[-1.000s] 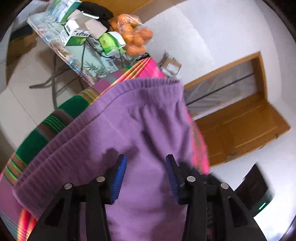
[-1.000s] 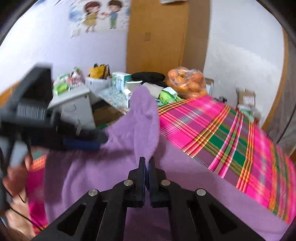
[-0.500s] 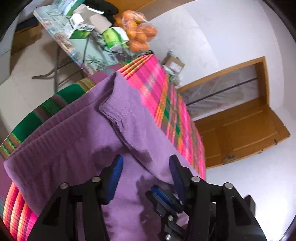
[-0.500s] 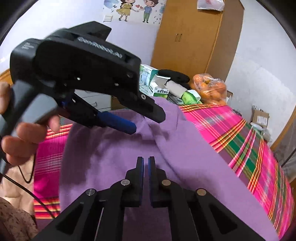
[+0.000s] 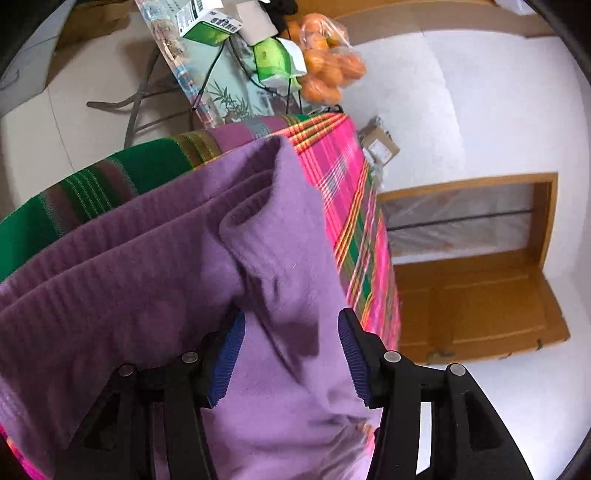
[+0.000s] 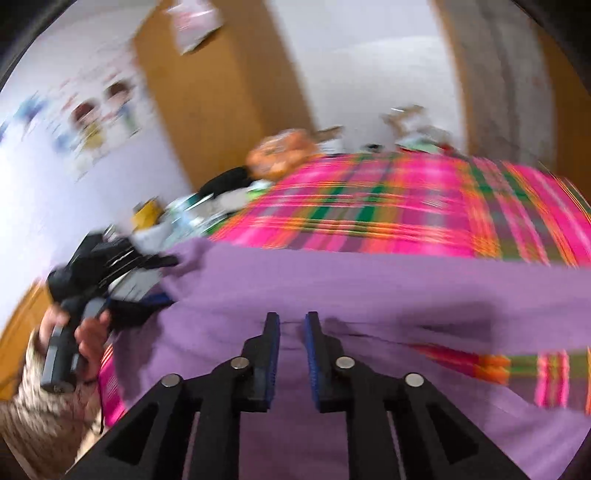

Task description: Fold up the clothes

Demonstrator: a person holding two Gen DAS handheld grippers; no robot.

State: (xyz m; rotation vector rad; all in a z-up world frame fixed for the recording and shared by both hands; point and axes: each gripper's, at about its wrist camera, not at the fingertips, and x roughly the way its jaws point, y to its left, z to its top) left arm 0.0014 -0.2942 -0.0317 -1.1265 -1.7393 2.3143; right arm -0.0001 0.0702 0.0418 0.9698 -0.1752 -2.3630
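The jaws of the left gripper (image 5: 291, 354) are standing wide apart, their ribbed blue pads (image 5: 229, 360) bracketing a raised fold of the soft purple knit garment (image 5: 177, 280) without pinching it. The jaws of the right gripper (image 6: 291, 354) are sitting only slightly parted, a narrow gap showing between the blue pads (image 6: 312, 360); a small ridge of the purple cloth is lying at their tips, and whether any of it is caught between them cannot be told through the blur.

The garment is lying spread over the pink, green and orange plaid bedspread (image 5: 354, 206), with ribbed bands along one edge stacked in layers and a rumpled ridge running up the middle toward a pointed corner. In the right wrist view the same purple cloth (image 6: 369, 284) is stretching across the bed as a broad band, with the plaid cover (image 6: 388, 206) showing beyond it and through a gap below it.

At the left of that view a person's hand (image 6: 83, 332), in a speckled knit sleeve (image 6: 37, 413), is gripping the handle of the other gripper, whose black body is hovering at the garment's corner.

Beyond the bed, a folding table (image 5: 221, 88) is carrying green-and-white cardboard boxes (image 5: 207, 26) and a clear bag of oranges (image 5: 325, 74). A wooden door (image 5: 476, 295) is standing against the white wall.
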